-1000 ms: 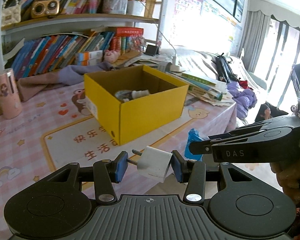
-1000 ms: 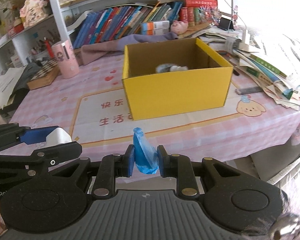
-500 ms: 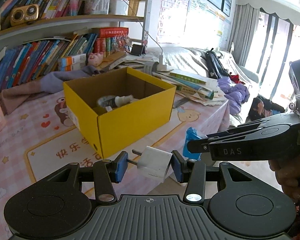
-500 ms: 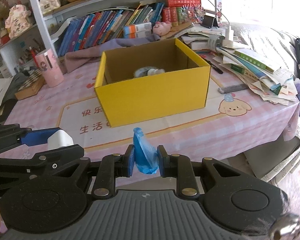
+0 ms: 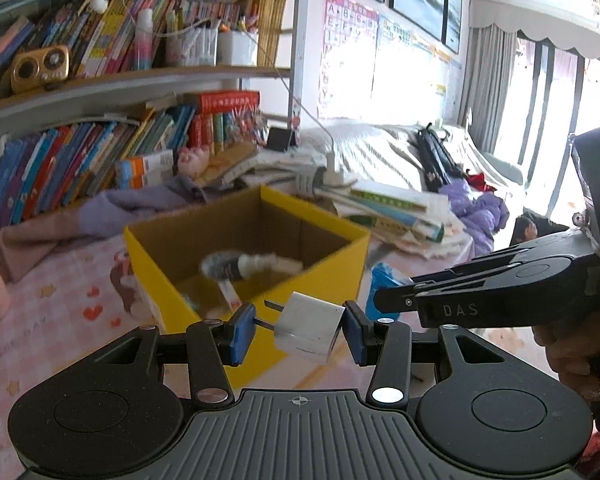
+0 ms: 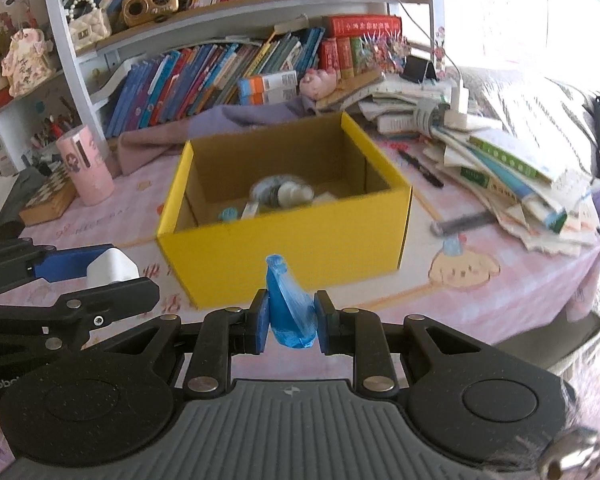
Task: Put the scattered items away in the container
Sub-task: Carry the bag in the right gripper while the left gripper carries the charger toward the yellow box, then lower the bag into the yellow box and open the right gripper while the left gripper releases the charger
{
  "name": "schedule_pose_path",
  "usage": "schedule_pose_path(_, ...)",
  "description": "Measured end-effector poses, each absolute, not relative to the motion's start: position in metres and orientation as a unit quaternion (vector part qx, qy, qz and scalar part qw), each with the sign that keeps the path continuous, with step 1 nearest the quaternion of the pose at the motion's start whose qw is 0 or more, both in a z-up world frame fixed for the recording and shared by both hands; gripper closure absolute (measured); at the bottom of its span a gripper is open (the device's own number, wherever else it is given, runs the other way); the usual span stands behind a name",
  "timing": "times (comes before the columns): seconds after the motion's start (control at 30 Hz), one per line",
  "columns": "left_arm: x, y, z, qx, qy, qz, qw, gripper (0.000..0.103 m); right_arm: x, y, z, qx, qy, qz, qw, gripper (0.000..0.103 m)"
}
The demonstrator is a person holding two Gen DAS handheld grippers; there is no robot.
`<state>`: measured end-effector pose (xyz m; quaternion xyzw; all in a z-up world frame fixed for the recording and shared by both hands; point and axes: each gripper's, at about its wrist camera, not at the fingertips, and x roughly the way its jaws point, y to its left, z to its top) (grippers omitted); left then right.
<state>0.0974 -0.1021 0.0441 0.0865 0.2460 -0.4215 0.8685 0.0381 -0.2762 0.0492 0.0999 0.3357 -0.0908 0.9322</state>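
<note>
We have a few items already lying in the box [image 6: 284, 240]. Our left gripper [image 5: 296, 330] clamps a plug [image 5: 308, 326] and our right gripper [image 6: 290, 322] pinches a blue bag [image 6: 288, 304], both short of the box, not yet dropped in.

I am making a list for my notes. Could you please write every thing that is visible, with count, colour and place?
box: one, yellow, table centre
bottle: one, whitish, blurred, inside box
charger plug: one, white, in left gripper
plastic bag: one, blue, in right gripper
cup: one, pink, left of box
pen: one, black, right of box
tablecloth: one, pink
left gripper: shut on plug
right gripper: shut on bag
</note>
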Motion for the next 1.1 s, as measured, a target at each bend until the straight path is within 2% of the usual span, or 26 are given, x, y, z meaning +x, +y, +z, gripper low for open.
schedule_pose_path(0.53,0.168,-0.164,0.049,0.098,0.231,-0.345,0.904,0.058,0.136,-0.343,0.077,0.06,0.301,-0.029,0.951,0.081)
schedule_pose_path(1.1,0.215,-0.206,0.004,0.123,0.318,-0.248,0.907,0.058,0.222,-0.369,0.024,0.015,0.393,0.11,0.913,0.081)
